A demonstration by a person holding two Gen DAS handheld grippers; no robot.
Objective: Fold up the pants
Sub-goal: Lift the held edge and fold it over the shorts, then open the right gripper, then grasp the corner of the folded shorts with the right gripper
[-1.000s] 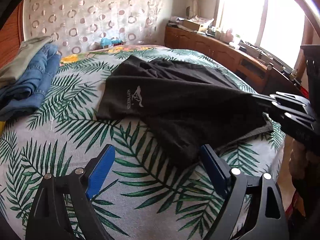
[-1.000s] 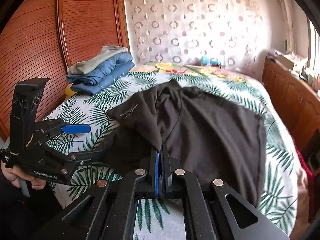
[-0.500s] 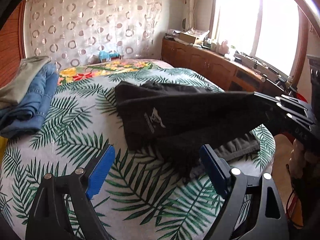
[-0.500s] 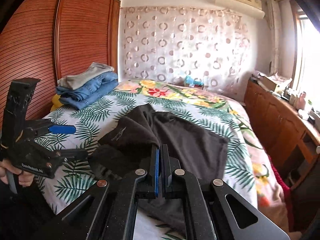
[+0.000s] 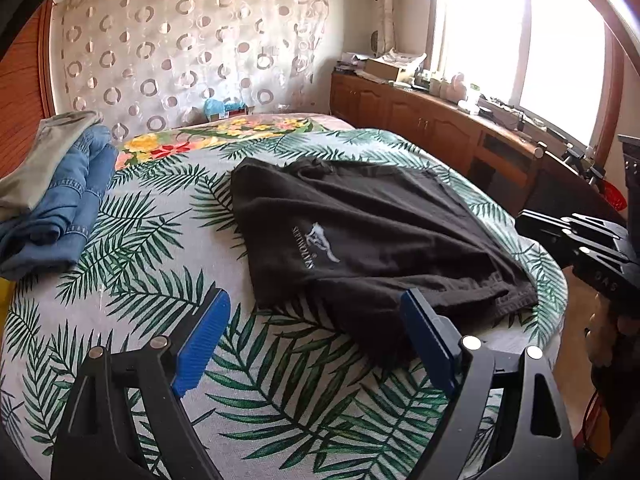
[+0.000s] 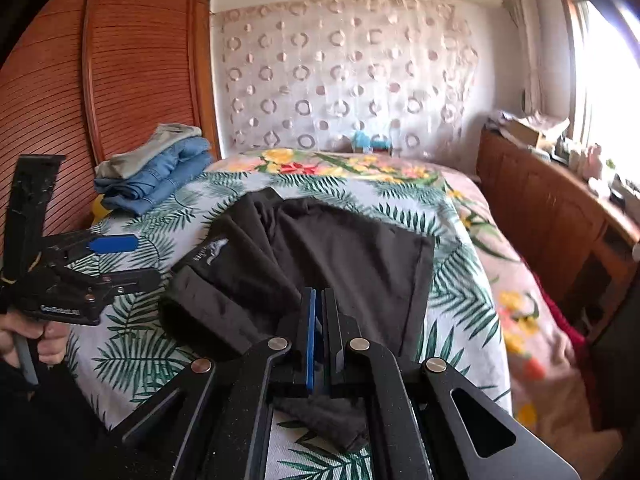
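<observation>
1. The black pants (image 5: 360, 240) lie on the bed (image 5: 132, 280), folded over so a layer with a white printed logo (image 5: 316, 246) faces up; they sit toward the bed's near right part.
2. The right gripper (image 6: 318, 304) is clamped shut on the near edge of the pants, with dark fabric bunched between and below its fingers.
3. The left gripper (image 5: 316, 340) is spread wide and holds nothing; it hovers over the leaf-print cover just beside the pants' near corner.
4. In the right wrist view, the left gripper appears at the left, held in a hand (image 6: 44, 336), off the pants.
5. A stack of folded jeans (image 5: 52, 216) with a grey garment (image 5: 36, 160) on top sits at the bed's far left, well apart from the pants.
</observation>
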